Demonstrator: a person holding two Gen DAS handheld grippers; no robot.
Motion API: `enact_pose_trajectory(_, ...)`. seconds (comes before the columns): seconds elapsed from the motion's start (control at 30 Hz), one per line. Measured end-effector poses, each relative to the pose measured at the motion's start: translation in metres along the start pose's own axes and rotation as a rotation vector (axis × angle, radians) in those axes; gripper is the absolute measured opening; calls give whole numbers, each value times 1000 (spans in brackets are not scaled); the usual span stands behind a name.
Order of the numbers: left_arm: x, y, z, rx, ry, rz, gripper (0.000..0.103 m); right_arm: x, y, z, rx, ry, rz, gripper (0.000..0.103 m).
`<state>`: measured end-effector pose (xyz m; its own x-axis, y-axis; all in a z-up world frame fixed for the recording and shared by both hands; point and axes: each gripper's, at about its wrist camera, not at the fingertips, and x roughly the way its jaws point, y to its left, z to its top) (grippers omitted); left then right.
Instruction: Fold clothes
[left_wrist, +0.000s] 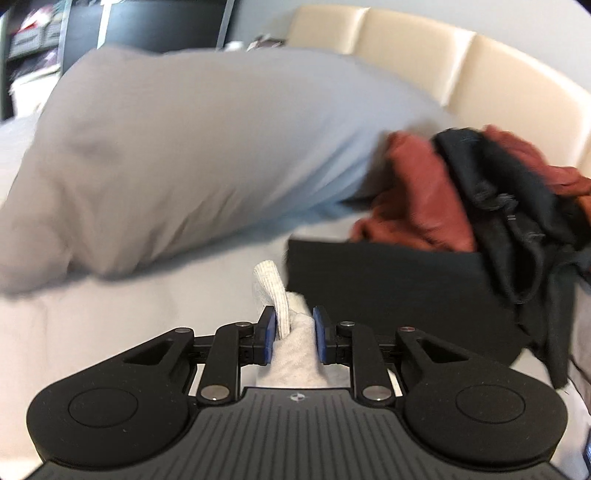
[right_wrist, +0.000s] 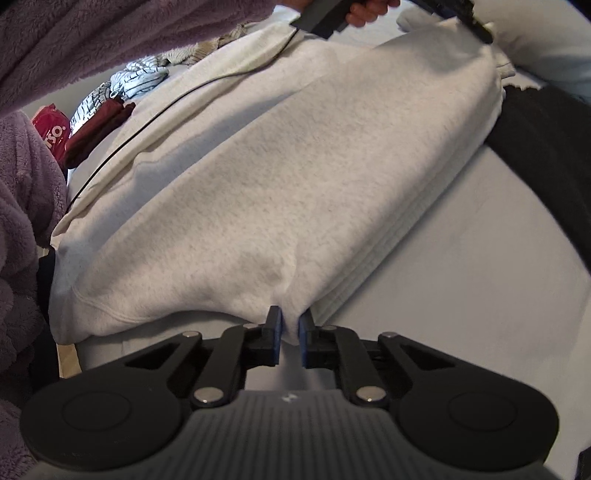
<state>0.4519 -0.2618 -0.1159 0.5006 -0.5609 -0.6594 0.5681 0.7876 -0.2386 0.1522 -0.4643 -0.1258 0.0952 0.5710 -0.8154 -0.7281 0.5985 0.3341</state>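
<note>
On the bed (right_wrist: 461, 258), a pale sweatshirt (right_wrist: 277, 166) lies partly folded. Right gripper (right_wrist: 290, 332) pinches its near edge; left gripper (left_wrist: 293, 330) pinches the far ribbed corner. Next, probably: lift both ends together and fold over evenly.

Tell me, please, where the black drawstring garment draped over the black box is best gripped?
Grip the black drawstring garment by the fold that hangs over the black box at its right corner, coming from the front: that edge dangles free, while the rest lies tangled with the rust-red clothes.
</note>
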Motion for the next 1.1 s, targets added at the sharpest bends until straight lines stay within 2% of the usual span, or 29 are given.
enact_pose_trajectory(0.03, 5, 2, -4, -11, 14, 24, 27, 0, -1, -1, 4, 2, 2, 11)
enact_pose_trajectory(0.1, 15, 2, -11, -8, 63, 95, 44, 0, -2, -2, 13, 7, 6, 11)
enact_pose_trajectory(0.13, 19, 2, -13, 3, 88, 132, 48, 2, -3, -2, 17, 11, 6, 11)
enact_pose_trajectory(0.33, -3, -6, -2, 53, 49, 155, 55, 0, -1, -3, 21, 14, -5, 17)
enact_pose_trajectory(0.37, -10, -10, 1, 71, 34, 165, 59, -2, 1, -4, 16, 12, -17, 22)
enact_pose_trajectory(0.4, -16, -14, 6, 89, 24, 169, 61, -5, 2, -4, 12, 8, -33, 41)
enact_pose_trajectory(0.43, -21, -18, 10, 105, 18, 164, 61, -8, 2, -5, 10, 1, -52, 49)
enact_pose_trajectory(0.47, -24, -23, 14, 114, 19, 156, 61, -11, 2, -4, 14, -8, -69, 51)
enact_pose_trajectory(0.53, -26, -33, 23, 111, 66, 132, 59, -17, -3, -3, 41, -34, -98, 50)
enact_pose_trajectory(0.57, -25, -38, 26, 106, 95, 124, 52, -20, -5, -2, 57, -45, -114, 48)
enact_pose_trajectory(0.63, -21, -53, 30, 117, 151, 116, 49, -22, -9, 0, 99, -64, -147, 47)
enact_pose_trajectory(0.77, -11, -80, 26, 143, 261, 80, 47, -22, -21, 3, 279, -102, -137, 49)
enact_pose_trajectory(0.87, -2, -93, 24, 115, 311, 69, 47, -18, -27, 1, 419, -121, -112, 51)
enact_pose_trajectory(1.0, 18, -107, 25, 84, 424, 167, 47, -8, -35, -8, 586, -124, -82, 51)
enact_pose_trajectory(1.1, 30, -114, 26, 73, 459, 200, 47, -2, -33, -13, 643, -132, -80, 50)
